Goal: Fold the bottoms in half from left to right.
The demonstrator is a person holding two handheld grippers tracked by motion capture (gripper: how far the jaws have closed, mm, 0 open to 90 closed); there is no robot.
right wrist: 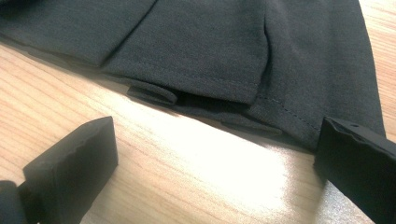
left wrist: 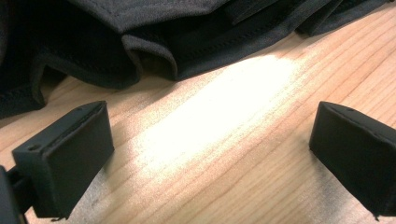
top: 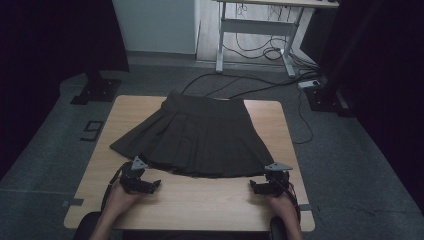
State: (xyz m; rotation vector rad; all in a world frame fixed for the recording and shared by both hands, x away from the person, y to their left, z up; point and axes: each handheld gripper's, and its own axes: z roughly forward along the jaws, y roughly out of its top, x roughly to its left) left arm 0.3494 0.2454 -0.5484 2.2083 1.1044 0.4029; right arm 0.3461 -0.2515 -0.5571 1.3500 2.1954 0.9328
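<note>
High view, dark pleated skirt (top: 195, 135) spread flat on wooden table (top: 200, 200), waistband at far edge, left gripper (top: 150, 186) and right gripper (top: 257, 187) resting near hem corners, both jaw pairs spread wide, nothing between them, hem just ahead.

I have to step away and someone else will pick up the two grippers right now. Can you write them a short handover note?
Left gripper: jaws open, nothing between them, low over the table just short of the skirt's hem.
Right gripper: jaws open, holding nothing, by the hem's right corner.
Dark pleated skirt: spread flat, waistband at the far edge, hem toward the person; some pleats at the hem are curled.
Done: skirt laid out; no fold shows.
Left: probably grip the hem at both corners and start handling it.
</note>
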